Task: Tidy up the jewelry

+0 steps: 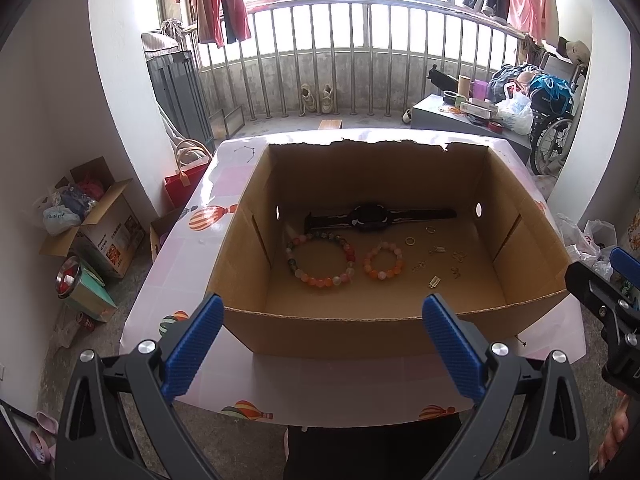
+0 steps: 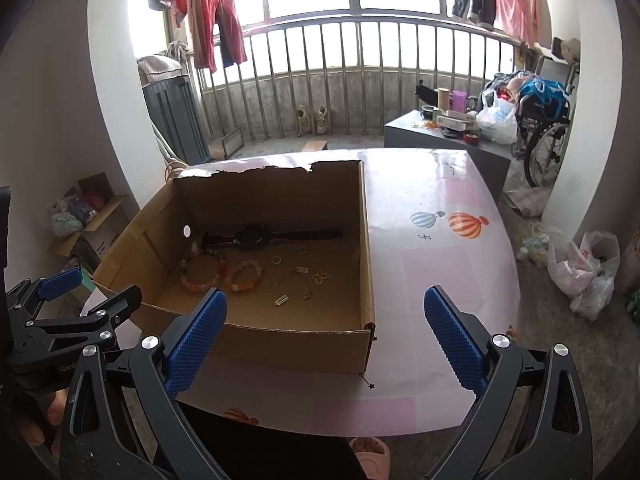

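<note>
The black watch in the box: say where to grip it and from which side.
Grip the watch at its raised round case, coming straight down from above. It lies flat along the box's back wall, straps stretched sideways, so the walls block a side approach.

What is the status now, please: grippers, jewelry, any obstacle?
Left gripper open, right gripper open, both empty, short of the brown cardboard box. Beaded bracelets, black watch, small gold pieces lie inside. Near box wall between grippers and jewelry.
</note>
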A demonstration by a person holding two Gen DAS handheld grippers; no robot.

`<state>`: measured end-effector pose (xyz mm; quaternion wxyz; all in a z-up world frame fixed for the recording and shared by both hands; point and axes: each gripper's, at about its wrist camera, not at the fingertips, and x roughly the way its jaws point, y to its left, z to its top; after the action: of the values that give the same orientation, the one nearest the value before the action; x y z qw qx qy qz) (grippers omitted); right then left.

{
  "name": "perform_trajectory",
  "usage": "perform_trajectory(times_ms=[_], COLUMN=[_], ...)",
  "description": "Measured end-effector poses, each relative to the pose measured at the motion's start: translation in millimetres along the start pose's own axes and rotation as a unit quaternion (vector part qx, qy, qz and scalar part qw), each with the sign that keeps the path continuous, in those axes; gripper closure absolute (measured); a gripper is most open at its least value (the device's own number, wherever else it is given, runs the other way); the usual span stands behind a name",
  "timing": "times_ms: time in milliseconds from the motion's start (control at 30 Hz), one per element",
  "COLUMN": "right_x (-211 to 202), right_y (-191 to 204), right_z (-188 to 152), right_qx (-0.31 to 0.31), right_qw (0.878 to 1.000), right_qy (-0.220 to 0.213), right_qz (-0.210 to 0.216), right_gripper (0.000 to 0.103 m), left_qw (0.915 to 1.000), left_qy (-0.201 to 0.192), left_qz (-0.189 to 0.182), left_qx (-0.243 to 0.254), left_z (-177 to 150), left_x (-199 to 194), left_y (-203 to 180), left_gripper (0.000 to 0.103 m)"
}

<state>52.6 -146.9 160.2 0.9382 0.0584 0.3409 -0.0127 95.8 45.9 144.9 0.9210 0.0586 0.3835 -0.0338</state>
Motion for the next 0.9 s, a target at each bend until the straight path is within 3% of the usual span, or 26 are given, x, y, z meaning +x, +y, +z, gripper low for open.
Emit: perform_trajectory(times_ms=[900], right_x=[-1.3], right_y=[0.5], right_z=[1.8], right_qx=[-0.003], right_qw=[1.000], right_qy=[-0.001], right_qz=[-0.003], right_gripper=[0.008], left_qw=[1.0000], left_qy=[0.000], left_qz=[-0.001], left_qx=[0.001], left_z=[-1.9], left_x=[-0.8], left_y=[-3.1], left_gripper=[0.006])
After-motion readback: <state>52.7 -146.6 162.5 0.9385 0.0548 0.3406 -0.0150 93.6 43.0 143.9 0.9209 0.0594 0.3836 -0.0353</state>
